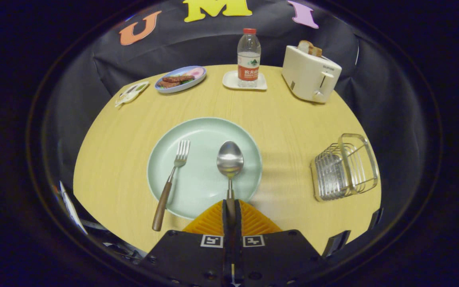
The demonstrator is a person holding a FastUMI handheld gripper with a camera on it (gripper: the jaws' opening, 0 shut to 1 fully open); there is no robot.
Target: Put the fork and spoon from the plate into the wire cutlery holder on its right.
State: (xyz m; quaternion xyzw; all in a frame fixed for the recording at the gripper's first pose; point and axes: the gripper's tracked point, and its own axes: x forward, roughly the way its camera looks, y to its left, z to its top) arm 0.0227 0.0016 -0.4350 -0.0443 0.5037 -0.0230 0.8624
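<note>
The tongs (232, 207) are closed on the handle of a shiny metal spoon (230, 161), whose bowl lies face up on a round pale green plate (197, 187). A wooden-handled metal fork (171, 183) lies to the spoon's left, handle overhanging the rim. The clear wire cutlery holder (345, 167) stands well to the right on the light wood surface (285, 131).

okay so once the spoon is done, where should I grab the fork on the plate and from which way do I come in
Take the fork by its wooden handle, which overhangs the near rim of the plate beside the fingers. Come from the near side and close across the handle's width: it is thick and straight, while the tines lie flat on the plate. The gripper is currently shut on the spoon handle.
</note>
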